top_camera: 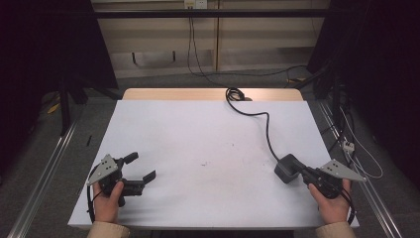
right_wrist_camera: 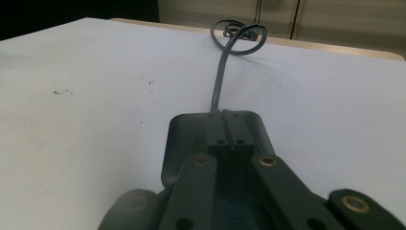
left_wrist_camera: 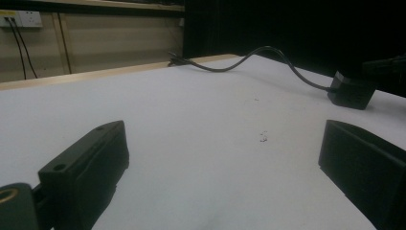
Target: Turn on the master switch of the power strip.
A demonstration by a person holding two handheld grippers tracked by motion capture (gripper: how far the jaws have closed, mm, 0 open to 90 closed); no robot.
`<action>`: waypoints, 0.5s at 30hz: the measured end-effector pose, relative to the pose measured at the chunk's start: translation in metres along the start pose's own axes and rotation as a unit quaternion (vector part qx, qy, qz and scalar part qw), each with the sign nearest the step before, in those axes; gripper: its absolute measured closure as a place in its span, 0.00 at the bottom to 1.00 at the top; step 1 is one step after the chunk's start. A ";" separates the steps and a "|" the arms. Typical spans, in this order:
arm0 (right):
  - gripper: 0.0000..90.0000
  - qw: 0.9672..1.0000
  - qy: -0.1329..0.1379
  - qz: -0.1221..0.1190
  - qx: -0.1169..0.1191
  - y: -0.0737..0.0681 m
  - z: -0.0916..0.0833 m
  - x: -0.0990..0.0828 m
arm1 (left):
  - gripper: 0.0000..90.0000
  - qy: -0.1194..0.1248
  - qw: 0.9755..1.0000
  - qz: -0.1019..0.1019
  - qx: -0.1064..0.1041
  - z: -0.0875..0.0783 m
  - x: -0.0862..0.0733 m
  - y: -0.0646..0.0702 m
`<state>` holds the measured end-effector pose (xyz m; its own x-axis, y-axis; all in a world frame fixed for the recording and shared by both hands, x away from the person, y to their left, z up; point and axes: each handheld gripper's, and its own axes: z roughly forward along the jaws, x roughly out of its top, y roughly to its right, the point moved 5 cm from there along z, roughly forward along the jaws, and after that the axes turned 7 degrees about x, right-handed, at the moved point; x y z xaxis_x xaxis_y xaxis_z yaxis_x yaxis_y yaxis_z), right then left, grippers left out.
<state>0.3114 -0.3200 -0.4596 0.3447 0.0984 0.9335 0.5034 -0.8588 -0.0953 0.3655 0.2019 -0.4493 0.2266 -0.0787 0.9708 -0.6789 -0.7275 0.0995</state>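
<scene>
The adapter (top_camera: 287,167), a small dark block, is sitting on the bench (top_camera: 198,148) near its right front edge. Its cord (top_camera: 267,130) is leaving the far end and running away toward the bench's far edge, where it is curling into a loop (right_wrist_camera: 239,36); the block's long axis is lying along that line, angled toward the right gripper (top_camera: 303,173).

The right gripper's fingers are looking clenched together over the adapter's near end in the right gripper view (right_wrist_camera: 230,143), tips pressed side by side on its top; whether they are truly pinching the block is hard to make out. The block's underside is hidden.

The left gripper (top_camera: 141,168) is resting well apart at the front left, its fingers (left_wrist_camera: 86,167) released wide with bare bench between them.

A hand (top_camera: 333,203) is holding the right gripper, cut off at the bottom.
</scene>
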 end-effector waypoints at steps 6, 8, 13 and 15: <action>1.00 1.000 0.001 0.001 0.003 0.000 0.000 -0.001 | 0.03 -0.001 1.000 0.001 -0.001 0.000 0.000 0.000; 1.00 1.000 0.000 0.003 0.003 0.001 0.000 -0.001 | 0.03 0.000 1.000 0.001 -0.001 0.000 0.000 0.000; 1.00 1.000 0.000 0.002 0.003 0.000 0.000 -0.001 | 0.03 0.001 1.000 -0.001 -0.001 0.000 0.000 0.001; 1.00 1.000 0.000 0.000 0.002 0.000 0.000 -0.001 | 0.03 0.000 1.000 0.001 -0.001 0.000 0.000 0.000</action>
<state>0.3111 -0.3203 -0.4608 0.3458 0.0983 0.9331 0.5067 -0.8566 -0.0975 0.3651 0.2017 -0.4493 0.2258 -0.0794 0.9709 -0.6806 -0.7259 0.0989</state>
